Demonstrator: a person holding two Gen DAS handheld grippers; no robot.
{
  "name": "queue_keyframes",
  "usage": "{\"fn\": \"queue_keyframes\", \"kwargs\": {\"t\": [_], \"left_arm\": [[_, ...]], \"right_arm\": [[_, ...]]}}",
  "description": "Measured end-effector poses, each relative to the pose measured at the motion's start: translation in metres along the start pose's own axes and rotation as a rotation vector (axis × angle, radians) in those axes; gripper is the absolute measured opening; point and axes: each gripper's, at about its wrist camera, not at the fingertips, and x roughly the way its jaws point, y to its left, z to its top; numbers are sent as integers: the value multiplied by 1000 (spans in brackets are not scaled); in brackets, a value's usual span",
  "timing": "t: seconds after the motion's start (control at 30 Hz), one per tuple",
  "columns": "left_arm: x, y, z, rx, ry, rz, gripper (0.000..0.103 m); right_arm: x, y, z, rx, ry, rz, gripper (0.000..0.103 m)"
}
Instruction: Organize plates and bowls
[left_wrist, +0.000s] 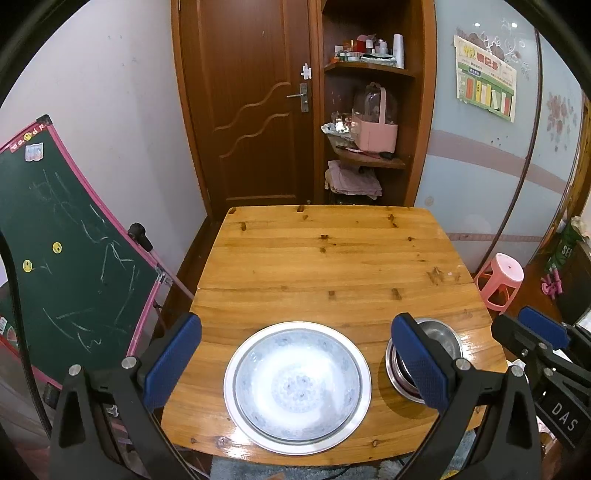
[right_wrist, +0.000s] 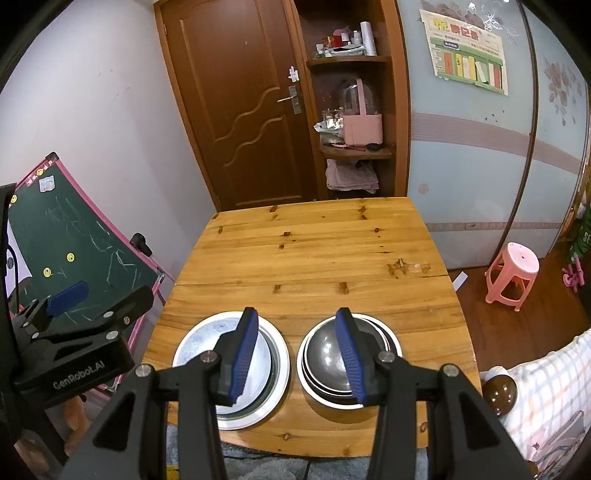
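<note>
The left tool (left_wrist: 295, 363) is hanging spread wide with nothing between its blue pads, looking straight down on the patterned bowl (left_wrist: 297, 382), which is sitting inside a broad metal plate (left_wrist: 364, 402) on the wooden surface (left_wrist: 325, 258). Bowl and plate are lying squarely between that tool's fingers and below them, so the left side is looking sorted.

Moving across: just right of the left tool's right finger (left_wrist: 419, 360), the stack of steel bowls (right_wrist: 332, 363) is standing beside the plate, near it but apart. The right tool (right_wrist: 297, 354) is hovering parted and empty too, its left pad over the plate's edge, its right pad over the steel stack.

My read: both piles are looking already nested, so the step in hand is either tidying the steel stack or finishing up. If the stack is needing a nudge, the right tool wants to be shifting rightward until one finger is dropping inside the rim and one outside, then pinching the wall. Steel is slick, so squeezing slowly and lifting level is mattering here, with the left tool staying clear.
</note>
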Motion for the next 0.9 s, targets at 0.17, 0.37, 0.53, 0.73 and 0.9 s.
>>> {"fn": "queue_keyframes", "kwargs": {"t": [0.17, 0.37, 0.53, 0.73, 0.9], "left_arm": [[4, 1, 0, -1, 6, -7, 102], [7, 1, 0, -3, 12, -13, 102], [12, -1, -1, -1, 28, -24, 102], [39, -16, 0, 45, 114, -73, 102], [81, -43, -4, 112, 207, -127, 102]], "right_arm": [[0, -1, 0, 7, -6, -9, 44], [3, -2, 1, 10, 2, -10, 44], [6, -2, 2, 11, 13, -9, 44], [21, -30, 2, 77, 63, -83, 44], [42, -77, -5, 156, 156, -158, 44]]}}
